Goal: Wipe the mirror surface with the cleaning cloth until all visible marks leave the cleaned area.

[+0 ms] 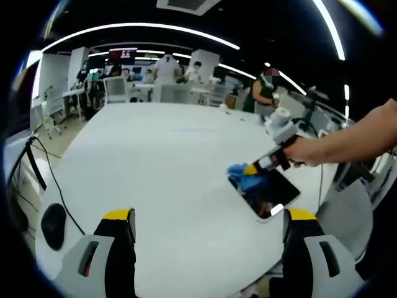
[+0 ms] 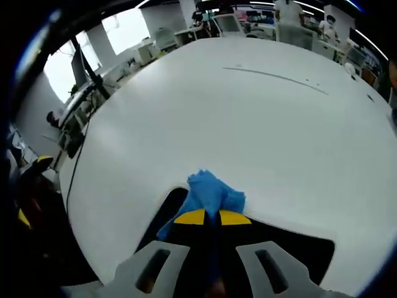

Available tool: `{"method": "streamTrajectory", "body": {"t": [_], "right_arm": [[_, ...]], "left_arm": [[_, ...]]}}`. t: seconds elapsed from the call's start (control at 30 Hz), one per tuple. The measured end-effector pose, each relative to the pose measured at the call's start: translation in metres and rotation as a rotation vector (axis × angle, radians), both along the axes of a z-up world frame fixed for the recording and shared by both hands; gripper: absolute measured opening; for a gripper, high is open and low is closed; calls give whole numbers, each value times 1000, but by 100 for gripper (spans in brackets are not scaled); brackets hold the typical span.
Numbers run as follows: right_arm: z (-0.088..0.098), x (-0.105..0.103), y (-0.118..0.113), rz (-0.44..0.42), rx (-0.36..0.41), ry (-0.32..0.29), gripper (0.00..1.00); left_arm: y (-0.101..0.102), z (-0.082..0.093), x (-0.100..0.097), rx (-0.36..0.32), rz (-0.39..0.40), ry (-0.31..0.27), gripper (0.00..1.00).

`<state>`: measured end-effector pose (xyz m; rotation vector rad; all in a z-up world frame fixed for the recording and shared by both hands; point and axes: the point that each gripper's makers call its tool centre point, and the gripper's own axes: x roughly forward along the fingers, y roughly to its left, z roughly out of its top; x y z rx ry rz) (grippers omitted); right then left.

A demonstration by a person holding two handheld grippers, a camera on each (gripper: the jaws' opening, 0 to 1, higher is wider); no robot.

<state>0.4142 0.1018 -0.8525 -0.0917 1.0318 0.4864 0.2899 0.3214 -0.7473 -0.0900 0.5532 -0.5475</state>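
Pinching the blue cleaning cloth [image 2: 208,194] between closed jaws, the right gripper [image 2: 212,217] presses it onto the near edge of the dark mirror [image 2: 310,251], which lies flat on the white bench [image 2: 248,112] right under and behind its tips. Ahead and to the right of the left gripper [image 1: 208,217], whose jaws stand wide apart over bare bench, the mirror [image 1: 268,194] shows with the cloth [image 1: 245,177] at its far corner, a hand [image 1: 307,151] holding the right gripper [image 1: 251,169] there.

The left gripper [image 1: 208,226] is hovering with its jaws wide apart. The right gripper [image 2: 213,217] is pinching the blue cloth [image 2: 208,192], held by a hand [image 1: 307,151].
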Motion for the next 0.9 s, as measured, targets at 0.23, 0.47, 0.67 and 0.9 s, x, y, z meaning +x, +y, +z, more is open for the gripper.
{"method": "streamTrajectory", "body": {"t": [0.23,0.47,0.67,0.9], "right_arm": [[0,0,-3,0,-2,2,0],[-1,1,-3,5,-7,-9,0],[1,-4,-2,49,-51,-36,0],[1,-10,-4,6,-36,-36,0]], "left_arm": [[0,0,1,-1,0,-1,99],[-2,-1,1,-1,-3,1,99],[-3,0,1,-5,-1,0,99],[-4,1,4,-18,7,-7,99]]}}
